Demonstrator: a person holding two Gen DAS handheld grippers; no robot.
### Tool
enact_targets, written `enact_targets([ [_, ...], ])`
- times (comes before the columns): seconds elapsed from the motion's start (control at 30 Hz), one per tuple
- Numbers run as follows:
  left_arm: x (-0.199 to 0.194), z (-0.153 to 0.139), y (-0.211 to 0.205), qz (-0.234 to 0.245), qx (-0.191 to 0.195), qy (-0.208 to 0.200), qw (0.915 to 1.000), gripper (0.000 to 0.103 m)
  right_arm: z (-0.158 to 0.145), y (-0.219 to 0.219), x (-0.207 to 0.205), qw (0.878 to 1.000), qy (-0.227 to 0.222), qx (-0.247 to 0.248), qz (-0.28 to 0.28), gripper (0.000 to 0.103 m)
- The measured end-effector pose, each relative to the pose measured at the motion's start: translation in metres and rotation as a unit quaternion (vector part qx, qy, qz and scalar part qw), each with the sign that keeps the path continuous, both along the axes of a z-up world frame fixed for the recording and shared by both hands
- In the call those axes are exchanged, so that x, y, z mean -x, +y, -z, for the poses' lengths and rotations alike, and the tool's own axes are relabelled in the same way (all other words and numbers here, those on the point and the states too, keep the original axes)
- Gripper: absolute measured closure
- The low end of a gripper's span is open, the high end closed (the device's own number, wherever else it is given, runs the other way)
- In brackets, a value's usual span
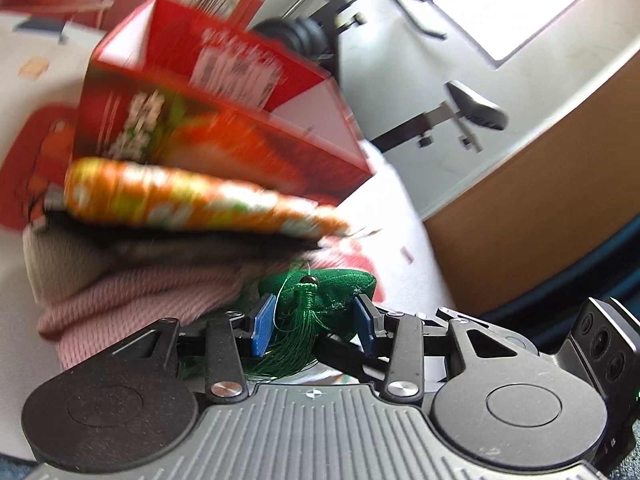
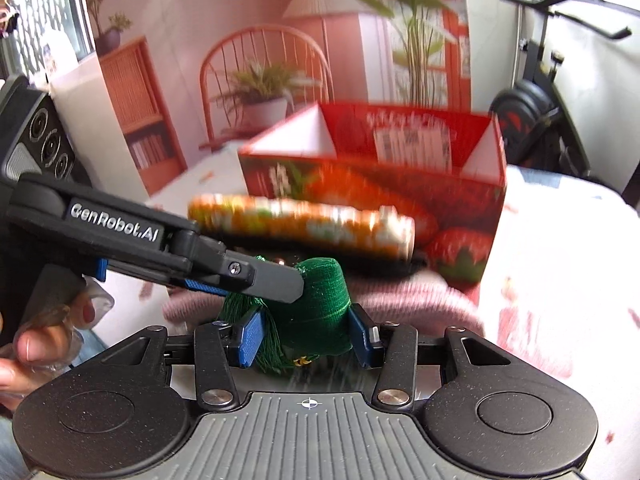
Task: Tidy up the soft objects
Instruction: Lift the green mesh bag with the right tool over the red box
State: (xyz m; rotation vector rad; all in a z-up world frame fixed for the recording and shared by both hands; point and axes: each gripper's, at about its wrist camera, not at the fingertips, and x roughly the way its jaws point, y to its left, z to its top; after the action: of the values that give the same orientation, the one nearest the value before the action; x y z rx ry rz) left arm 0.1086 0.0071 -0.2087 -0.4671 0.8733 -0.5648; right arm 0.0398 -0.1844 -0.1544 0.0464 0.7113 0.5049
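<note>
A green velvet pouch (image 1: 340,294) with a green tassel (image 1: 298,312) sits between the blue pads of my left gripper (image 1: 316,322), which is shut on it. In the right wrist view the same pouch (image 2: 324,300) is also pinched by my right gripper (image 2: 306,334). One finger (image 2: 272,280) of the left gripper reaches in from the left and lies on the pouch. Just beyond is a stack of soft things: an orange patterned cushion (image 1: 192,196) (image 2: 300,220) on top, a dark layer (image 1: 160,240) under it, and a pink knit (image 1: 132,296) (image 2: 420,292) at the bottom.
An open red box (image 2: 380,176) (image 1: 224,80) with a strawberry print stands behind the stack on a white cloth (image 2: 560,280) with red prints. A person's hand (image 2: 36,344) is at the lower left. An exercise bike (image 2: 540,112) stands at the right, a printed backdrop (image 2: 260,60) behind.
</note>
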Motion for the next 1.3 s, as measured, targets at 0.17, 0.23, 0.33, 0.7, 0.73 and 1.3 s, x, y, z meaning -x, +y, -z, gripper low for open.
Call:
enact_targets([
  [0.17,-0.002,-0.040,0.001,0.002,0.017,-0.068,0.9975,0.056,-0.045,-0.005,-0.004,0.998,-0.059,-0.014,-0.002,0.061],
  [0.23,-0.008,-0.054,0.000,-0.001,0.025,-0.087,0.9959,0.056,-0.061,-0.003,-0.009,0.997,-0.081,-0.007,-0.006,0.061],
  [0.33,-0.016,-0.073,0.002,-0.006,0.032,-0.114,0.9930,0.056,-0.085,-0.002,-0.020,0.994,-0.111,0.003,-0.012,0.061],
  [0.7,-0.074,-0.134,-0.008,-0.028,0.019,-0.184,0.9823,0.052,-0.150,0.000,-0.099,0.979,-0.198,0.030,-0.036,0.060],
  [0.73,-0.080,-0.139,-0.011,-0.030,0.013,-0.193,0.9807,0.052,-0.153,-0.001,-0.107,0.978,-0.203,0.030,-0.035,0.060],
  [1.3,-0.172,-0.072,-0.042,0.005,-0.044,-0.114,0.9925,0.050,-0.080,-0.028,-0.196,0.990,-0.138,0.011,0.005,0.059],
])
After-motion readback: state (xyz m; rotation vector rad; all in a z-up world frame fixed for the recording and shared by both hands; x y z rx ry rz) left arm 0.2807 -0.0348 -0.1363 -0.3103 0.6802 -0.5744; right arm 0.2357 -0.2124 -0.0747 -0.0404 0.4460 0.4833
